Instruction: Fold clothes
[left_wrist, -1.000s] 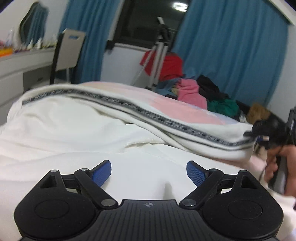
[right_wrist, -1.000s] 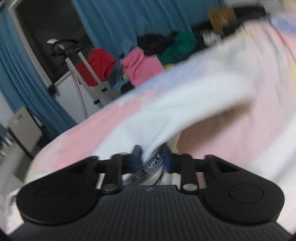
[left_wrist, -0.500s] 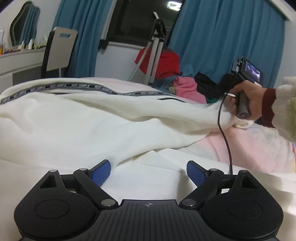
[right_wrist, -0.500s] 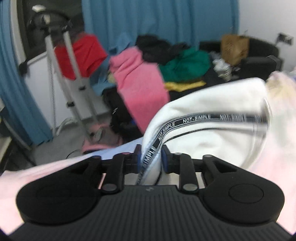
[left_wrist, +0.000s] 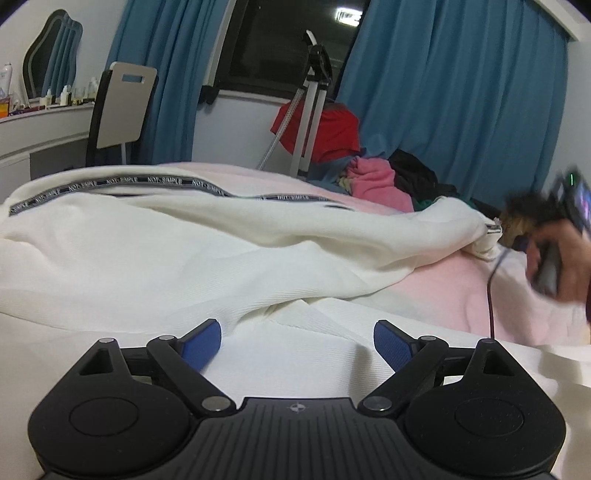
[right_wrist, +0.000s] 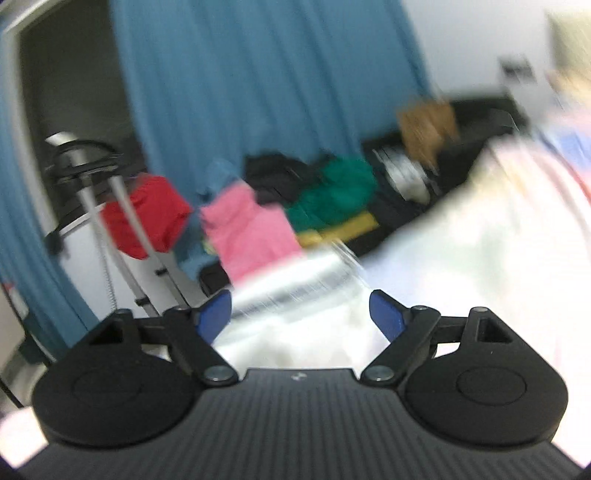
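Bedroom, blue curtains (left_wrist: 443, 110) behind, pink bedsheet (left_wrist: 443, 291) as the work surface. White garment (left_wrist: 166, 258) is spread across the bed, a long section with a printed black stripe (left_wrist: 129, 182) draped over the top.

Left gripper (left_wrist: 297, 341): fingers spread wide, holding nothing, sitting low over white fabric right at its tips. Right gripper (right_wrist: 300, 314): also spread apart, nothing between the pads, white fabric just below and ahead of it.

Key relation: the draped section's long axis runs left-right across the left camera's view. Its far end (left_wrist: 484, 236) lies near the right hand (left_wrist: 550, 258), at the right edge of frame. The bulk of the cloth and a fold edge lie directly ahead of the left gripper. So right is nearer the loose end, left nearer the body. My read: next grab splits that way.

Hard to make out: right view is badly motion-blurred, can't tell which part of the garment sits under it. Garment type unclear, outline runs off frame on the left. Clothes pile (right_wrist: 280, 206) in background, not in play.
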